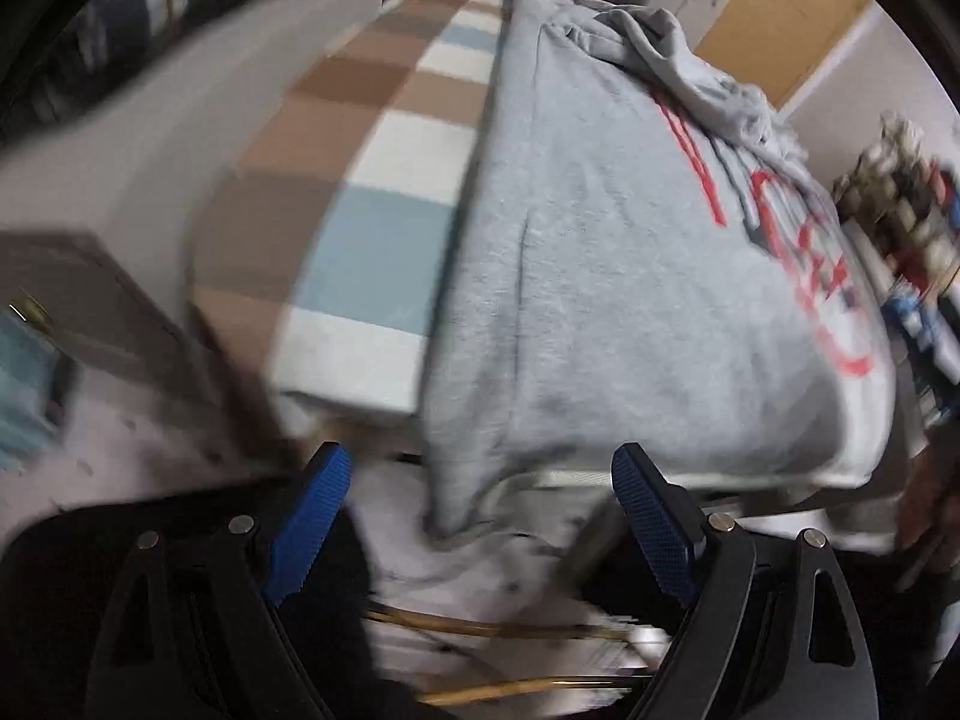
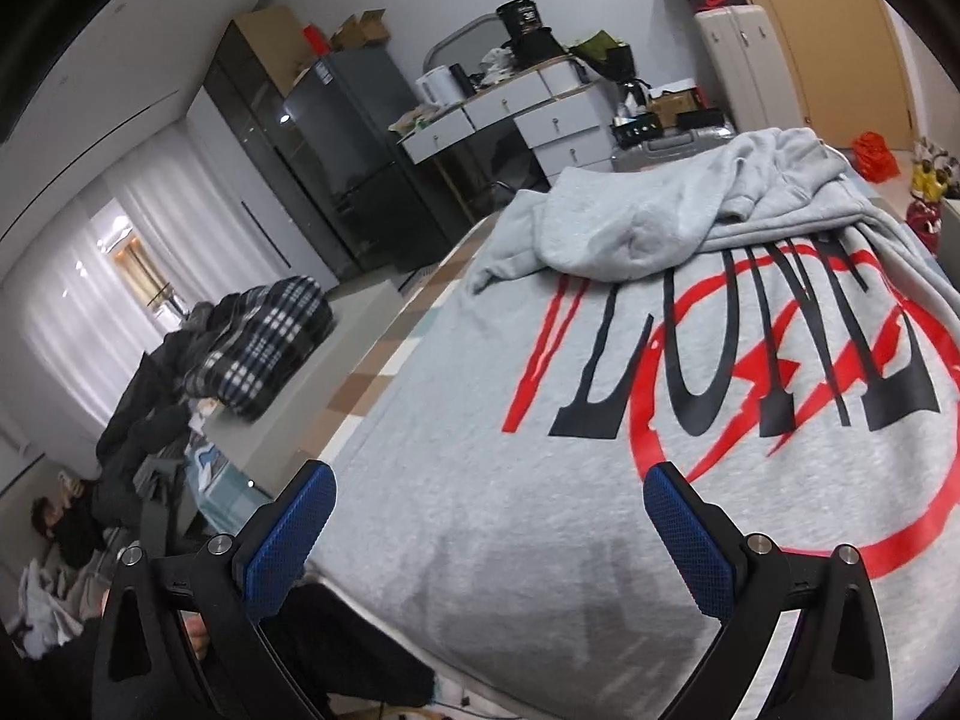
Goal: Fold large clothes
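Step looks like early fold setup: grey hoodie [image 2: 540, 420] lies flat, print side up, on the checked bed cover [image 1: 372, 192], hood and sleeves [image 2: 660, 222] bunched in a heap at the far end. No fold made on the body yet, by the look of it. Left gripper [image 1: 480, 516] spread wide, holds nothing; the hoodie's near hem corner [image 1: 462, 498] droops off the bed edge right between its fingers, just ahead. Left view is motion-blurred, so contact can't be told. Right gripper [image 2: 489, 522] also spread wide, empty, hovering over the lower hem area, near the red circle print [image 2: 840, 420]. Next move likely calls for each gripper to close on a hem corner, then lift and carry the hem toward the hood end
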The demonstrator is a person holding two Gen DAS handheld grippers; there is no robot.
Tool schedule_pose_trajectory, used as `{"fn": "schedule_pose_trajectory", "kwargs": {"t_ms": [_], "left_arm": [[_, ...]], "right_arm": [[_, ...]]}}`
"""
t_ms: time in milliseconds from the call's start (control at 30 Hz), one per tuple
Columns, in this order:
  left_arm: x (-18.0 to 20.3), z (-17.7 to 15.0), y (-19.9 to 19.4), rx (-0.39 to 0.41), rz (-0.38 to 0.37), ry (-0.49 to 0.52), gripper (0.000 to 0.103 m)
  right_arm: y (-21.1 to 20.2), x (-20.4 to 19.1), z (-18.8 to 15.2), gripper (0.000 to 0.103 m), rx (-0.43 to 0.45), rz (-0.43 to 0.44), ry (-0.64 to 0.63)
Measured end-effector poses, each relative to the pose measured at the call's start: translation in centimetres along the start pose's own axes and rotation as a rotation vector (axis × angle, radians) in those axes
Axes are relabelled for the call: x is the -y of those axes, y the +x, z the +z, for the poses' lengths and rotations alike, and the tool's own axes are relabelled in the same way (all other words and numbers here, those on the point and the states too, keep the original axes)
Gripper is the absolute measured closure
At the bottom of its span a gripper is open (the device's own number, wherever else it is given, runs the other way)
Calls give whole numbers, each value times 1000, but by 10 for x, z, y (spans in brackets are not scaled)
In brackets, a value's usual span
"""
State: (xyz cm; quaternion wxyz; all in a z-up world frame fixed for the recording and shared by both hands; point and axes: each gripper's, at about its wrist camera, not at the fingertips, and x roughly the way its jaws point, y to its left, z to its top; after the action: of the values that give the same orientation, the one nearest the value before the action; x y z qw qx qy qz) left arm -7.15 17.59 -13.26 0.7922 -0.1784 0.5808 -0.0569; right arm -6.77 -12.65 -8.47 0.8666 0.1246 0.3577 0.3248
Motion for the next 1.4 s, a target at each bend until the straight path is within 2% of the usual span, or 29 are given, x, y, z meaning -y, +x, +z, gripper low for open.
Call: {"fn": "schedule_pose_trajectory", "kwargs": {"t_ms": [33,100,167,267,300,333,367,400,433,467,533,633,767,833,900,967,1133,1300,1400], "left_arm": [[-4,2,5,-22,-26,-30,17],[-10,4,13,-39,-21,-68,17],[-11,7,15,-50,-50,-81,17],[-12,9,10,-21,-94,-89,17],[-13,8,8,-19,-113,-94,20],[-12,9,7,-21,-130,-92,42],[-10,8,7,-31,-140,-85,59],[-8,7,6,-49,-188,-87,76],[-8,6,4,-59,-199,-89,89],[-6,3,3,-61,-216,-84,96],[-3,2,-2,-56,-232,-69,101],[-3,7,-17,-41,-292,-65,101],[-12,21,-28,14,-409,-76,101],[-16,27,-19,-13,-431,-116,99],[-20,31,-3,-85,-425,-174,94],[-22,33,7,-130,-432,-202,84],[-16,33,3,-123,-455,-186,56],[-11,37,3,-110,-444,-149,42],[-1,41,3,-103,-397,-78,43]], "right_arm": [[-1,0,0,0,0,3,-2],[-3,1,-1,0,3,12,2],[-5,3,0,0,11,19,7],[-8,6,1,0,18,32,24],[-8,6,2,0,19,35,26],[-9,7,2,0,20,37,28],[-10,7,2,0,21,39,29],[-10,7,2,0,21,41,30],[-10,8,2,0,20,41,32],[-10,8,2,0,19,41,32],[-11,8,3,0,20,48,34],[-11,7,4,0,18,55,31],[-9,5,4,0,12,66,33],[-7,5,4,0,9,70,31],[-6,5,4,0,3,68,31],[-5,6,4,0,0,66,35],[-6,8,4,0,6,72,47],[-5,10,5,0,1,78,57],[-7,9,5,0,4,74,51]]}}
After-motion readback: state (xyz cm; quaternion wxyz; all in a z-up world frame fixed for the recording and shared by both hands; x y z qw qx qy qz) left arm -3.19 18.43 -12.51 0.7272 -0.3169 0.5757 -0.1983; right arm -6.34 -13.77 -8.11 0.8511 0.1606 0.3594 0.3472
